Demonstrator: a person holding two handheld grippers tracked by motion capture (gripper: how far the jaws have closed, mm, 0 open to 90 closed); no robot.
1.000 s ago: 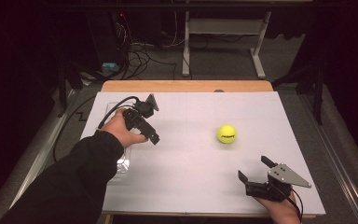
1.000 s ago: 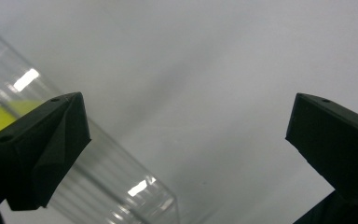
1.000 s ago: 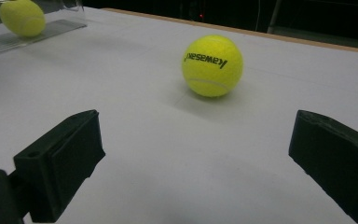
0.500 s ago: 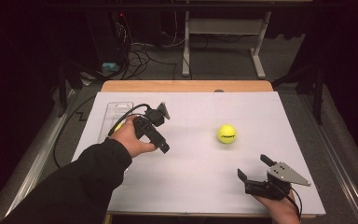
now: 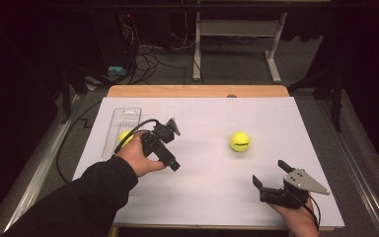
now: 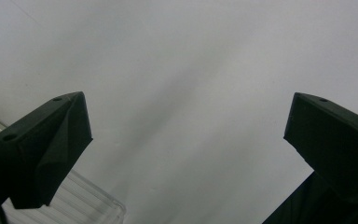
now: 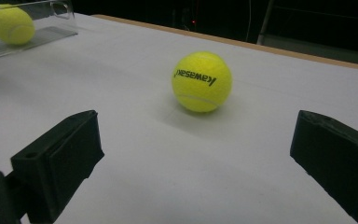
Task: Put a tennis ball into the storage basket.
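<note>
A yellow tennis ball marked "kawasaki" lies on the white table top, right of centre. A second yellow ball rests in a clear plastic tray at the left, partly hidden by the hand. My left gripper is just right of the tray, open, with bare table between its jaws. Near the front right edge, my right gripper is open and points at the first ball, a short way from it.
White sheeting covers the table, and a wooden strip shows at the far edge. The left gripper's black cable loops off the left side. Beyond the table stand a metal frame and floor cables.
The left hand has carried its gripper rightward and nearer, away from the tray toward the table's middle. The right gripper and the loose ball have stayed put.
</note>
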